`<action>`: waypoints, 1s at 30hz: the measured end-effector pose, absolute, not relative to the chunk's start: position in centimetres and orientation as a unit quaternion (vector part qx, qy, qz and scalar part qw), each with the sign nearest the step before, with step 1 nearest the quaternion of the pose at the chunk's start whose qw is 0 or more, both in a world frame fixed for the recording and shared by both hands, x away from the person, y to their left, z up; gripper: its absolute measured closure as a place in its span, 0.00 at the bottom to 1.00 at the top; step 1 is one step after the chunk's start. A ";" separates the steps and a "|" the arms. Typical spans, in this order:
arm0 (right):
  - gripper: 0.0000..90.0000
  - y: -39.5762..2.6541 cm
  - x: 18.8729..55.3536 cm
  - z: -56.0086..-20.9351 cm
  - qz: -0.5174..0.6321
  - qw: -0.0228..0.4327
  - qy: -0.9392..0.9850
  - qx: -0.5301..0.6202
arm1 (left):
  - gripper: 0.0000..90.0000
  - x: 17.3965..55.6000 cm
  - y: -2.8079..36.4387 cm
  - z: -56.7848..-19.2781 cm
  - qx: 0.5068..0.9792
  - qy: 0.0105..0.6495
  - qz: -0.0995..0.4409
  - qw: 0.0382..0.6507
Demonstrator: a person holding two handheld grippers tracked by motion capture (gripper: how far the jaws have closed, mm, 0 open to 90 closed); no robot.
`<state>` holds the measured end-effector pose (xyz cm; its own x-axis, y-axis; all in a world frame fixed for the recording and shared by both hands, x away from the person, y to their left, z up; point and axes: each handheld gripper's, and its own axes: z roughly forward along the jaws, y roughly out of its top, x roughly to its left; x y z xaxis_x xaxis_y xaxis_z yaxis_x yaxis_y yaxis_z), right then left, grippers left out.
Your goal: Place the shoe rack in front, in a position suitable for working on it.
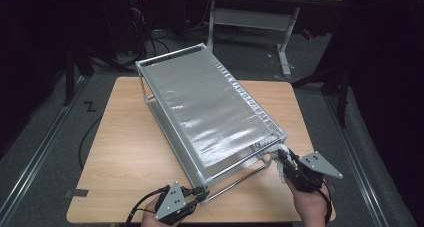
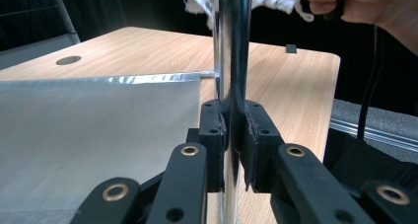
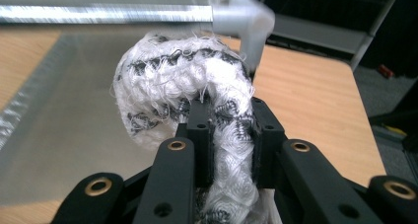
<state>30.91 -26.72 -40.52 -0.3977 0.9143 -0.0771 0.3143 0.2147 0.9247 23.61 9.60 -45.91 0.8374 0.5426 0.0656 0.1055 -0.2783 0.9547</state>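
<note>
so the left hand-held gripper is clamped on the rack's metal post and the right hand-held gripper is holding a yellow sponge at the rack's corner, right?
Not quite: the right hand-held gripper holds a white cloth with dark flecks, not a yellow sponge, as the right gripper view shows. The rest stands: it is at the rack's corner, and the left hand-held gripper is clamped on the rack's metal post.
</note>
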 end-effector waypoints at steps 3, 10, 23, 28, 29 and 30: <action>0.84 -26.7 31.3 -41.4 0.436 0.329 0.711 0.444 | 0.89 23.7 9.6 -45.9 0.776 0.208 0.193 0.563; 0.84 -26.5 32.1 -43.6 0.405 0.310 0.729 0.457 | 0.89 23.8 9.5 -45.9 0.777 0.206 0.191 0.564; 0.84 -26.5 33.6 -48.2 0.353 0.257 0.758 0.485 | 0.89 23.9 9.4 -45.9 0.778 0.204 0.190 0.564; 0.84 -26.5 33.6 -48.0 0.360 0.256 0.755 0.485 | 0.89 23.9 9.4 -45.9 0.777 0.204 0.190 0.564; 0.84 -26.6 33.5 -47.8 0.361 0.256 0.755 0.484 | 0.89 23.9 9.4 -45.9 0.777 0.204 0.190 0.564; 0.84 -26.6 33.5 -47.7 0.363 0.257 0.754 0.483 | 0.89 23.9 9.4 -45.9 0.777 0.204 0.190 0.564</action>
<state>33.52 -26.61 -47.72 -0.4015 0.9151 -0.0371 0.5414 0.2699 0.7963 23.90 9.37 -45.88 0.8444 0.5319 0.0643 0.1038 -0.2802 0.9543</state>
